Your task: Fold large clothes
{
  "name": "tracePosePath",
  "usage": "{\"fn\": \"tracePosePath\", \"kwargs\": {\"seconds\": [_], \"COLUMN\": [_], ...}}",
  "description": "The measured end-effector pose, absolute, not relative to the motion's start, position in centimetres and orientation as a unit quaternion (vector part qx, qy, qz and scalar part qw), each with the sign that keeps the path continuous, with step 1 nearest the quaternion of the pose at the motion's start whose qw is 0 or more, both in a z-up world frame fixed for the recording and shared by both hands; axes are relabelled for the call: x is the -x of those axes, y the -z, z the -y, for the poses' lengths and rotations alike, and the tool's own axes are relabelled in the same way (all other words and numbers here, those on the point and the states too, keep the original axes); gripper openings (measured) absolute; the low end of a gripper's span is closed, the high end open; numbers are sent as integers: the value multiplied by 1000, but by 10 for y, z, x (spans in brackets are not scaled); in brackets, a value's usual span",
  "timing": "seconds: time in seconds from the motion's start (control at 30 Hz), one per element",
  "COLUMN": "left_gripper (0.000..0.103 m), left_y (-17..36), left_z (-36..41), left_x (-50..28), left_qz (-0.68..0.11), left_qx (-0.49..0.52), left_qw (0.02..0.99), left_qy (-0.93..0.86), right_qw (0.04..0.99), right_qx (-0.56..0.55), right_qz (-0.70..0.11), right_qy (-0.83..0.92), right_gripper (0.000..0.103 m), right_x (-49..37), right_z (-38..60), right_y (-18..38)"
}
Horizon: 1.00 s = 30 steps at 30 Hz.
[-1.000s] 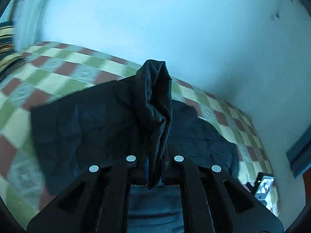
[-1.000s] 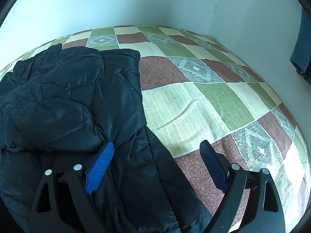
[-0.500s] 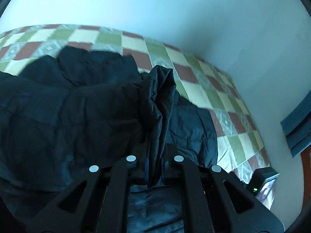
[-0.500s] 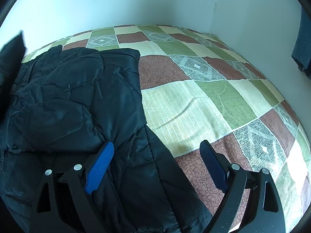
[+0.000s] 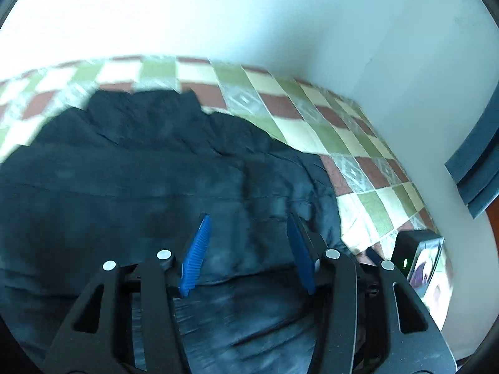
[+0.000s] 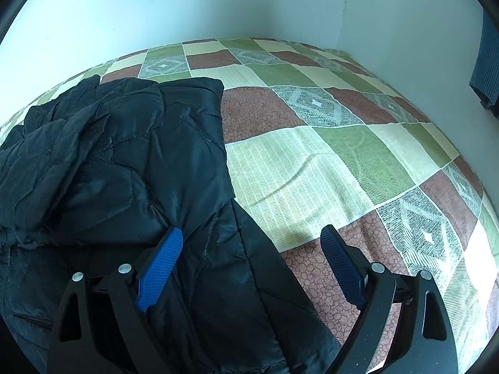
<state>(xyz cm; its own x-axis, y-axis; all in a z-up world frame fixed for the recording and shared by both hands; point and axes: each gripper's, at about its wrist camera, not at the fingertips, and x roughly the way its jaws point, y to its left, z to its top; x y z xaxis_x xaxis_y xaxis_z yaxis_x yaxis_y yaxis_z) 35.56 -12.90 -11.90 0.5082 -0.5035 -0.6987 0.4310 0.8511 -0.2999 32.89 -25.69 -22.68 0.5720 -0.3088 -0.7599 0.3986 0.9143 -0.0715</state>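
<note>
Dropped now, the sleeve lies on the jacket (image 5: 149, 187); left gripper (image 5: 249, 233) has just been opening, empty; right gripper (image 6: 249, 249) wide. Next: grab the hem at six o'clock.

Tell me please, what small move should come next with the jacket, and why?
Probably draw the left tool back and up: its jaws have just been opening, nothing is between them, and the folded-over part now lies on the black jacket. The right tool hangs open over the jacket's edge.
</note>
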Motion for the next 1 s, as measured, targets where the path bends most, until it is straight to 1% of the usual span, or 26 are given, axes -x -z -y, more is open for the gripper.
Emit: {"fn": "tracePosePath", "kwargs": {"seconds": [0.13,0.17,0.3,0.37,0.47,0.6,0.63,0.67,0.73,0.8,0.87,0.93,1.0], "left_gripper": [52,54,55,55,55,55,55,56,57,60,61,61,61], "left_y": [115,117,132,139,151,161,161,162,164,165,168,176,187], "left_z": [61,42,-33,-64,-98,-117,-120,-120,-115,-109,-101,-94,-90], "left_x": [-352,-353,-362,-369,-380,-389,-389,-391,-396,-401,-406,-411,-417], "left_qz": [-402,-401,-407,-411,-422,-429,-428,-427,-424,-420,-420,-427,-438], "left_qx": [39,38,44,51,68,73,71,65,57,50,34,19,9], "left_qw": [891,895,906,907,903,900,901,902,904,905,906,903,898], "left_qy": [208,190,107,75,42,25,24,24,28,36,38,43,40], "right_qw": [884,886,906,913,914,903,894,888,877,876,880,880,876], "right_qx": [-57,-62,-88,-91,-73,-70,-70,-68,-76,-63,-49,-48,-50], "right_qz": [-420,-417,-384,-381,-391,-419,-438,-451,-472,-474,-467,-466,-473], "right_qy": [199,194,151,112,83,68,62,60,49,57,70,80,78], "right_gripper": [89,89,89,89,89,88,78,59,41,34,24,21,21], "right_x": [-325,-321,-314,-325,-354,-388,-398,-403,-412,-415,-414,-414,-416], "right_z": [258,256,236,217,188,165,159,155,153,150,150,155,158], "right_y": [214,206,170,157,156,169,177,183,197,204,205,206,213]}}
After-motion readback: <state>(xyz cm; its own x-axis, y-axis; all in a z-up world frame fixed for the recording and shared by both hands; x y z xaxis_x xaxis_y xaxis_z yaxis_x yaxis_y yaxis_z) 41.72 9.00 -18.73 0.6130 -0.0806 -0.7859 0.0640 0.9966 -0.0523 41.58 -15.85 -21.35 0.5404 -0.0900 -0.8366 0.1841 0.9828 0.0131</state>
